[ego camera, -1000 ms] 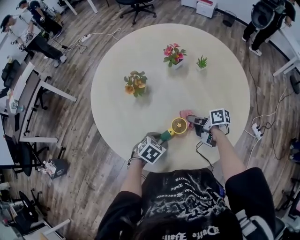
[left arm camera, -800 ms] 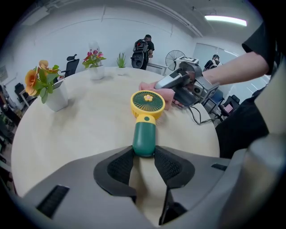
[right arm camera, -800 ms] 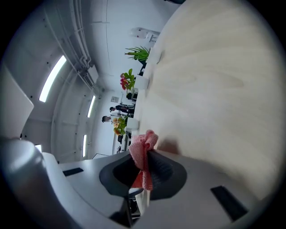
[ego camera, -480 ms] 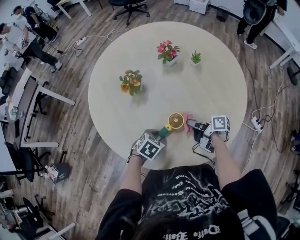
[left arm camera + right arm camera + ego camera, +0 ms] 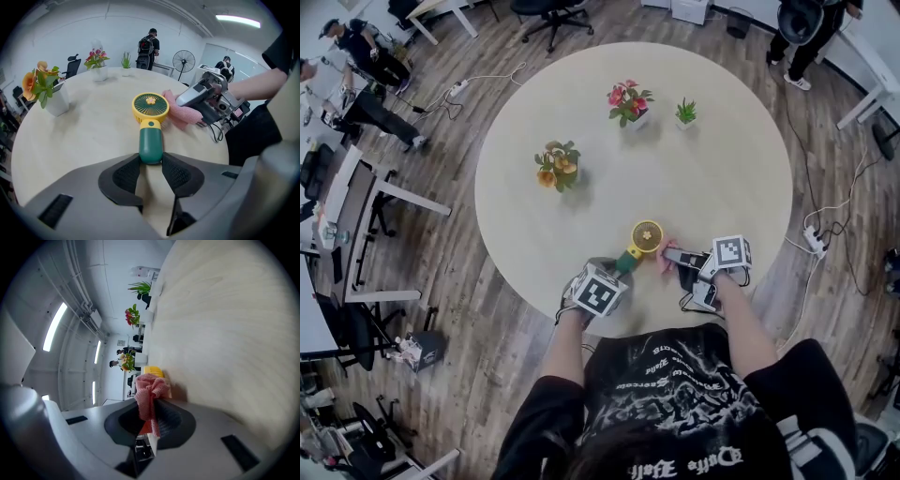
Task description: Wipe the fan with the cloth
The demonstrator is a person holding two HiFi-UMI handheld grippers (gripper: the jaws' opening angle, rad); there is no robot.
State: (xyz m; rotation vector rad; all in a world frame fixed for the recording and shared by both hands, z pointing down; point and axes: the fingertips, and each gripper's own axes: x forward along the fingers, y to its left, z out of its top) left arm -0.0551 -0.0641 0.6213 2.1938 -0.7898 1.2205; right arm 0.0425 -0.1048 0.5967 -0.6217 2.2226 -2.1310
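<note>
- The handheld fan is at the near edge of the round table, right in front of me. Its head points away from me and its handle points back toward my left hand.
- My left gripper is clenched on the butt of the fan's handle, with a ribbed black pad pressing each side of it. I cannot tell whether the fan's head rests on the table top.
- My left forearm reaches forward and the gripper tilts down toward the table.
- My right gripper comes in from the right, rolled onto its side and close to level. The forearm behind it is bare.
- Its jaws pinch the pink cloth, which bunches into a wad beyond the tips. A thin strip of it hangs back between the pads.
- The wad touches the right edge of the fan's head.
- The fan's head is a round yellow disc with a fine radial grille and a small flower at its centre. The handle is a smooth, glossy green cylinder with a rounded end.
- The cloth has a coarse waffle weave and looks soft and crumpled.
- The table top is pale with a faint wood grain and a matt finish.
- Farther across it stand a pot of orange flowers, a pot of pink flowers and a small green plant, all well apart from the fan.
</note>
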